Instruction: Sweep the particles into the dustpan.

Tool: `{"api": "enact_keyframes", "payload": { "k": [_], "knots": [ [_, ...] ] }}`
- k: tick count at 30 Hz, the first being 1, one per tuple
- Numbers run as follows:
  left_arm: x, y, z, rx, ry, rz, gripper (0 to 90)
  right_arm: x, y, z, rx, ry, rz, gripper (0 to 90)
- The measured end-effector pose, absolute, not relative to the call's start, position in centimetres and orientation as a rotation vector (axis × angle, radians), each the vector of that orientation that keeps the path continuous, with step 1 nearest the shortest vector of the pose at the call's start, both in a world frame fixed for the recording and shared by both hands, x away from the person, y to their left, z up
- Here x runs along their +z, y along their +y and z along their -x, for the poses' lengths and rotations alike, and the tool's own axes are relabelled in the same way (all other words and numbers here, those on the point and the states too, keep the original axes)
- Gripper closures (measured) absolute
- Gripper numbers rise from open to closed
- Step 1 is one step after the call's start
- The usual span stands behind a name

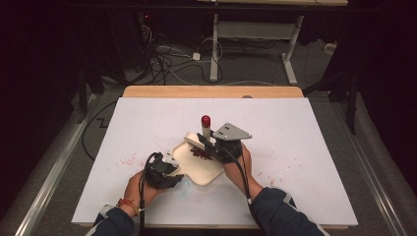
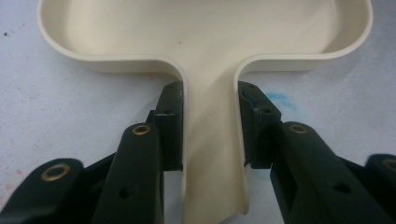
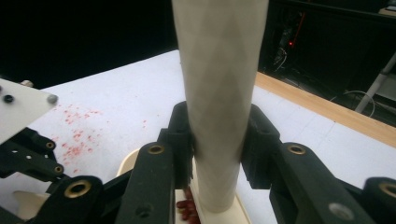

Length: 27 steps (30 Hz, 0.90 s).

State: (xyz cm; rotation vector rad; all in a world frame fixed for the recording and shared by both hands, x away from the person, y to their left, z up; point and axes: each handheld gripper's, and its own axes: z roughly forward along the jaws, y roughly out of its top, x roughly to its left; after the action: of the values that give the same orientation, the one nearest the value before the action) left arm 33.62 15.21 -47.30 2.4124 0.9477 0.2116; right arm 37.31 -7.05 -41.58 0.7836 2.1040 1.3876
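A cream dustpan-shaped tray [image 1: 196, 167] lies on the white table cover. Its narrow handle [image 2: 212, 140] runs between the jaws of my left gripper [image 2: 210, 93], which is shut on it; the same gripper [image 1: 164, 169] sits at the tray's near left. My right gripper [image 1: 212, 143] is shut on a white tube [image 3: 219, 93] with a red cap [image 1: 205, 119]. The tube stands upright with its lower end at the tray's far edge. A small heap of red bits [image 1: 199, 153] lies in the tray beside the tube; these red bits [image 3: 186, 210] show under the right jaws.
Red specks [image 1: 127, 160] are scattered over the white cover [image 1: 295, 123] left of the tray, and more red specks [image 1: 275, 172] lie to its right. The wooden table edge [image 1: 211, 91] runs along the back. Beyond it are cables and desk legs on the floor.
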Motion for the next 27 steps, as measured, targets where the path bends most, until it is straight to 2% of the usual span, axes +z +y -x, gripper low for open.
{"api": "enact_keyframes", "payload": {
  "k": [27],
  "knots": [
    [-47.4, 15.4, -33.7, 0.227, 0.912, -2.434, 63.6, -41.1, -7.0, -33.5, 1.442, 2.187, -0.711, 69.8]
  ]
}}
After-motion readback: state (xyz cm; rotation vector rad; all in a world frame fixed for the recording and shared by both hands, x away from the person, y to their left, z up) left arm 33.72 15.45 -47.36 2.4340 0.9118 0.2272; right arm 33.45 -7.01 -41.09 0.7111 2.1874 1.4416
